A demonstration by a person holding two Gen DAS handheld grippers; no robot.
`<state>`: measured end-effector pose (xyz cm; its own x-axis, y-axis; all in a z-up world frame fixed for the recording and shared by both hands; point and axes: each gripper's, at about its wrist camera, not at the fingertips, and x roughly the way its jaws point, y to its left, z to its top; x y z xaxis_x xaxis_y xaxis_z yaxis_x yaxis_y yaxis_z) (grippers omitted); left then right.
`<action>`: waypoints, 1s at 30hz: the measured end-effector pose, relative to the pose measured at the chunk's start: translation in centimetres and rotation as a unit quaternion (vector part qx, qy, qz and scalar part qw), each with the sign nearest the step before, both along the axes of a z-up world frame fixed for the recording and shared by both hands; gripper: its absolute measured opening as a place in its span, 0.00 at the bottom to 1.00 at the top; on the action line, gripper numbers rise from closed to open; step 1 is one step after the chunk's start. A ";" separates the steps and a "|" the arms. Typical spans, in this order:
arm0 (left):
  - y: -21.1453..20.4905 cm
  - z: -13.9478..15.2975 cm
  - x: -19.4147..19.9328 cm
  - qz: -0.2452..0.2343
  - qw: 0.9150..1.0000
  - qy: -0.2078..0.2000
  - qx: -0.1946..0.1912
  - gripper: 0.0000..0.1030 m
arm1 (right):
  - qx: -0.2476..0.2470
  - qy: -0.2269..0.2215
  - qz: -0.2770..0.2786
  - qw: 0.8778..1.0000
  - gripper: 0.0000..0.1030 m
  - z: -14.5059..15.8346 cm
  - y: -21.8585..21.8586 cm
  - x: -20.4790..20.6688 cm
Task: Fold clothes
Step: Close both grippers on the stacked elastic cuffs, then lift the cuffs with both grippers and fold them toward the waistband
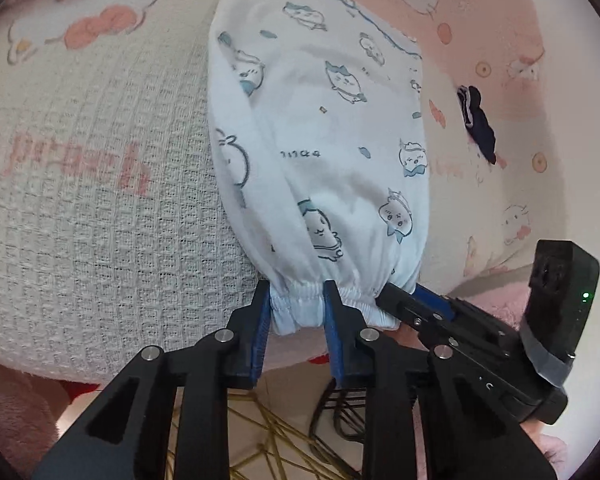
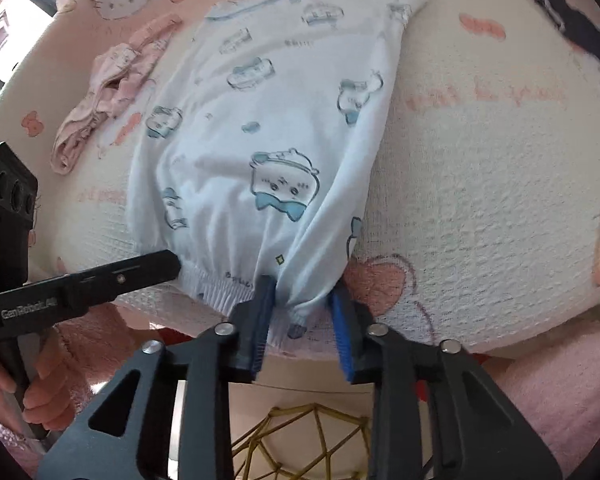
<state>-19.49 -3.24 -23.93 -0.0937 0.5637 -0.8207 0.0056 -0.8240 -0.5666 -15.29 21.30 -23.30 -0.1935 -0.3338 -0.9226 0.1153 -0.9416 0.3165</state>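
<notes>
A white garment [image 1: 320, 132] with blue cartoon prints lies flat on a pink and white towel-covered surface [image 1: 100, 200], its elastic waistband [image 1: 296, 304] at the near edge. My left gripper [image 1: 296, 308] has its jaws around the waistband's left part, slightly apart with cloth between them. My right gripper [image 2: 304, 304] straddles the waistband's right corner [image 2: 300, 320] in the right wrist view, where the garment [image 2: 268, 120] stretches away. Each gripper also shows in the other's view: the right one [image 1: 404, 300] and the left one [image 2: 156, 268].
A crumpled pink garment [image 2: 112, 92] lies left of the white one. A dark navy item [image 1: 476, 120] lies to the right, also seen in the right wrist view [image 2: 580, 36]. A gold wire frame [image 2: 300, 432] stands below the surface's edge.
</notes>
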 end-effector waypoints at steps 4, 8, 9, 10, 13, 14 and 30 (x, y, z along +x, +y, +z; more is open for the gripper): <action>-0.1 0.0 -0.1 -0.005 1.000 0.000 0.003 0.29 | 0.023 0.014 0.017 0.999 0.21 0.3 -1.0 0.2; 0.2 1.0 0.4 -0.012 0.999 0.015 -0.027 0.20 | 0.019 0.032 0.020 0.999 0.12 1.5 -0.9 1.0; 0.4 1.4 0.7 -0.016 0.999 0.023 -0.036 0.19 | 0.016 0.038 0.021 0.999 0.12 1.9 -0.7 1.2; 0.6 1.9 1.1 -0.022 0.998 0.032 -0.044 0.18 | 0.012 0.044 0.021 0.999 0.11 2.3 -0.8 1.3; 0.6 3.3 2.4 -0.024 0.998 0.049 -0.037 0.18 | 0.000 0.052 0.018 0.998 0.11 3.3 -0.9 1.7; 0.4 3.6 2.9 -0.021 0.998 0.048 -0.031 0.18 | -0.007 0.050 0.014 0.999 0.11 3.5 -0.5 2.1; -0.1 4.8 6.2 -0.033 0.998 0.047 -0.013 0.18 | -0.048 0.035 0.001 0.998 0.11 4.1 1.7 6.3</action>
<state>-13.26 -3.35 -19.17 -0.1342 0.5498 -0.8244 -0.1008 -0.8352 -0.5406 -9.01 23.05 -19.16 -0.2558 -0.4199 -0.8708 0.1417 -0.9073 0.3959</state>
